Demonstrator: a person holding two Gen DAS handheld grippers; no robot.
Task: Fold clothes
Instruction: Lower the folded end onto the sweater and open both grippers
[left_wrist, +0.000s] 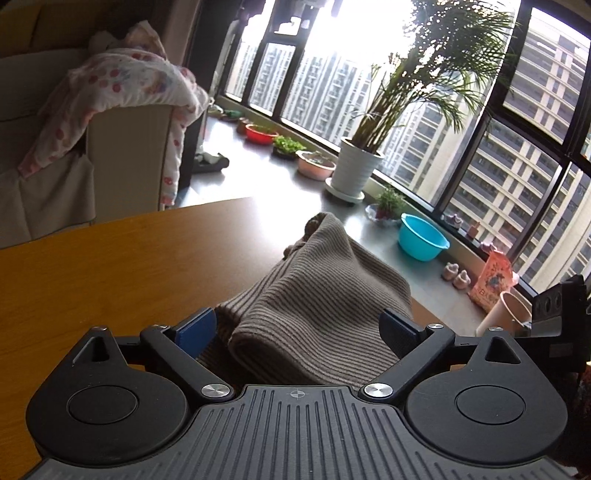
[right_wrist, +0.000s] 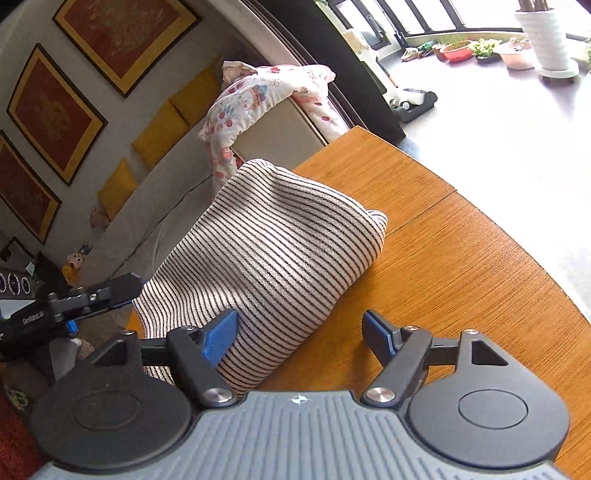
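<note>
A striped beige garment lies bunched and folded over on the wooden table. My left gripper is open, its blue pads either side of the garment's near fold, not pinching it. In the right wrist view the same striped garment lies on the table. My right gripper is open, its left pad against the cloth's near edge, its right pad over bare wood. The left gripper shows at the far left of that view.
A sofa with a floral blanket stands beyond the table. Plant pots, a blue basin and a paper cup sit along the window ledge. The table edge curves away on the right.
</note>
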